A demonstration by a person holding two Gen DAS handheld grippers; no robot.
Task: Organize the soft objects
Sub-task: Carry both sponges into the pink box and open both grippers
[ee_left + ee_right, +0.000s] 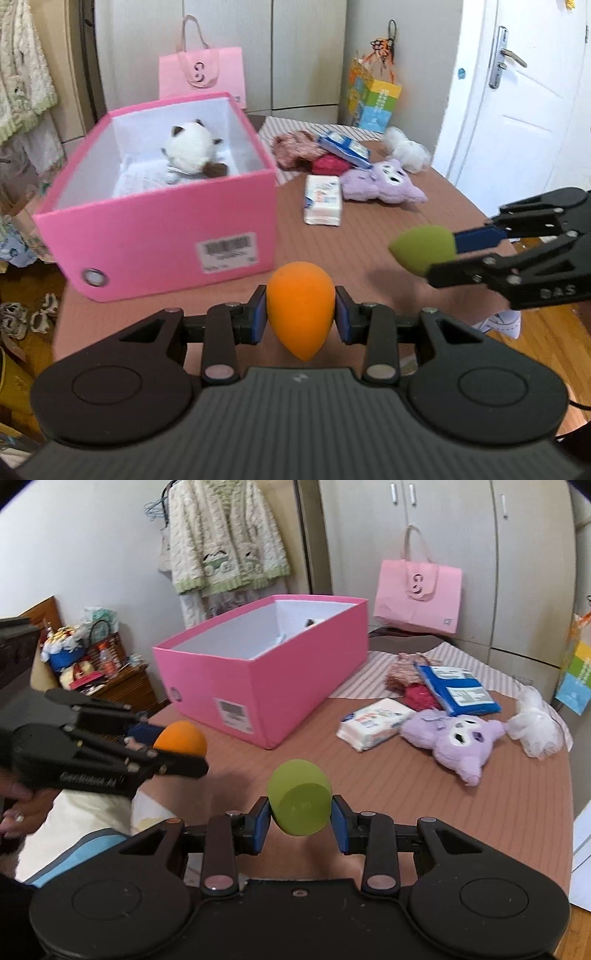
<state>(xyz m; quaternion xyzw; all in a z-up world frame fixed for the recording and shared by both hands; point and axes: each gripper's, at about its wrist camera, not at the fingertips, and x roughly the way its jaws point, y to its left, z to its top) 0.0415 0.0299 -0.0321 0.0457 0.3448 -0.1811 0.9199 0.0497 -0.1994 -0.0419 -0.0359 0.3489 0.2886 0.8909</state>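
Carrying two sponges toward the pink box [155, 236]: our left gripper [301, 319] clamps the orange sponge [301, 314], our right gripper [300, 819] the green sponge [299, 797], both above the counter [443, 812]. One plush cat [192, 151] is already boxed. Purple plush [450, 738], tissue pack [373, 722] and white puff [535, 727] remain outside.

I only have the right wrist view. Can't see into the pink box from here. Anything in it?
Observer: Yes. Left wrist view shows a white plush with brown ears lying in the pink box.
Operator: Left gripper's sponge, seated properly?
Observer: Orange sponge sits squarely between the left gripper pads, pointed end toward the camera.
Operator: And which way does the green one point?
Observer: From the left wrist, the green sponge in the right gripper points its tip toward the box side.
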